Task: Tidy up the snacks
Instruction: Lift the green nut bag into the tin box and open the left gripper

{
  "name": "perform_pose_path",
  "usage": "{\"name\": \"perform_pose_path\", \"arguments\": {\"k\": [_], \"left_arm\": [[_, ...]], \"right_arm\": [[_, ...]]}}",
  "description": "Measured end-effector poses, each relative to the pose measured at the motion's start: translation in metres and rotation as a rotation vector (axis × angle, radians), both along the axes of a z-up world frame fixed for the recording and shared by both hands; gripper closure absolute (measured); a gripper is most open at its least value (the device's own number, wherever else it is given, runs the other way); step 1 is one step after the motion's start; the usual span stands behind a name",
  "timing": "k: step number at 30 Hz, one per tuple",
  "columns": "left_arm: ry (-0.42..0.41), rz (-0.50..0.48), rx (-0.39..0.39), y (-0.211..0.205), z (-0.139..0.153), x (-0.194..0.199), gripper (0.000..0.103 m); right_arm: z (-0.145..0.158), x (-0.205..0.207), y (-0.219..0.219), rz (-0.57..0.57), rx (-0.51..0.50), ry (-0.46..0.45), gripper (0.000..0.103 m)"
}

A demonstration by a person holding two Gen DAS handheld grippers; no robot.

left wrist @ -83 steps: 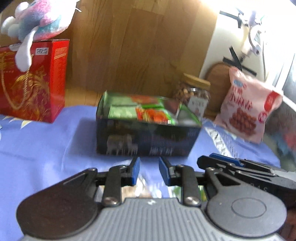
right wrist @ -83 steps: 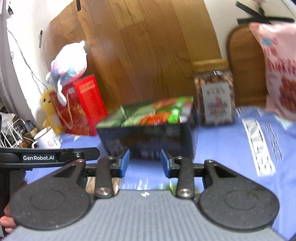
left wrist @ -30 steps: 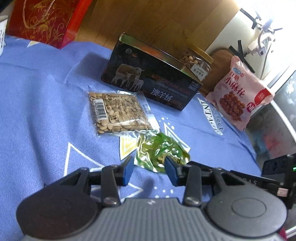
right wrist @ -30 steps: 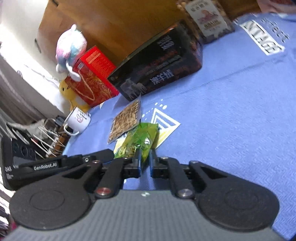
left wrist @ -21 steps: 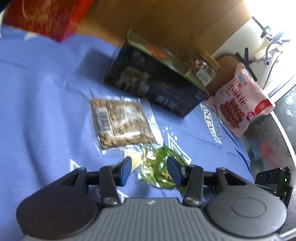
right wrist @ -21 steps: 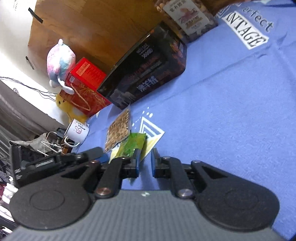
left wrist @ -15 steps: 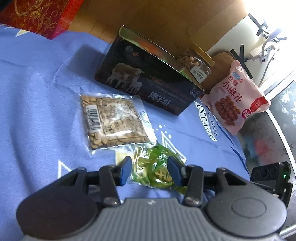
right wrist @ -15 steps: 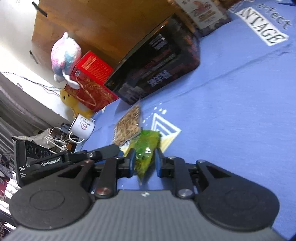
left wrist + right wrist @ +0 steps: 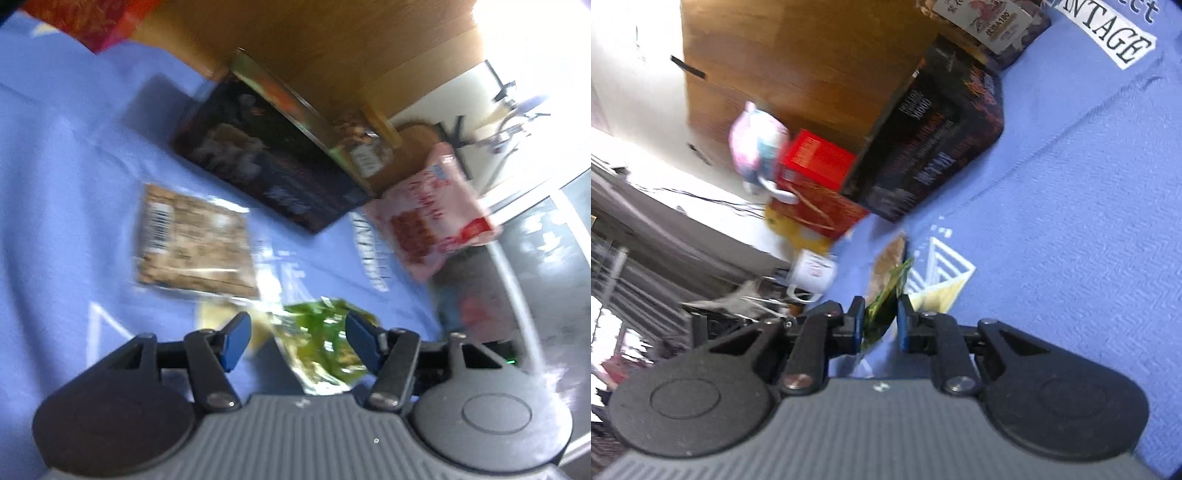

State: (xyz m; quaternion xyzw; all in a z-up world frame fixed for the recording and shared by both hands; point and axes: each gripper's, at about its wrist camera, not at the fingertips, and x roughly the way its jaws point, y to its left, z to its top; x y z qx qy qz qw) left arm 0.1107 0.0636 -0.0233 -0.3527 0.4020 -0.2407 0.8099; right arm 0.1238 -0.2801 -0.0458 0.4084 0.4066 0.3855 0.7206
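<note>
Mug (image 9: 812,272) in right wrist view only

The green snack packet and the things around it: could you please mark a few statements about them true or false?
1. The green snack packet is between the fingers of the left hand-held gripper. True.
2. The seed packet lies inside the dark box. False: it lies on the blue cloth in front of the box.
3. A pink snack bag stands to the right of the dark box. True.
4. The white mug stands on top of the red box. False: it stands apart from the box, lower in the right wrist view.
</note>
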Motion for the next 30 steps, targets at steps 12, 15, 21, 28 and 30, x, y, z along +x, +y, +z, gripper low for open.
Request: {"name": "perform_pose_path", "arguments": {"k": [12,15,21,28,30], "left_arm": [[-0.030,-0.006,-0.105,-0.003,0.014,0.006,0.046],[-0.034,-0.018,-0.133,-0.007,0.014,0.008,0.044],[-0.080,-0.035,-0.114,-0.025,0.021,0.017,0.076],[-0.125,0.012,-0.008,-0.015,0.041,0.039,0.096],[-0.139,0.018,0.029,-0.014,0.050,0.050,0.096]], "right_arm": [[-0.001,0.019,-0.017,-0.065,0.316,0.066,0.084],[0.000,0.022,-0.023,-0.094,0.381,0.070,0.084],[-0.008,0.030,-0.017,-0.096,0.457,0.125,0.084],[0.008,0.041,-0.010,-0.118,0.211,0.069,0.087],[0.027,0.045,0.000,-0.105,0.117,-0.001,0.087]]}}
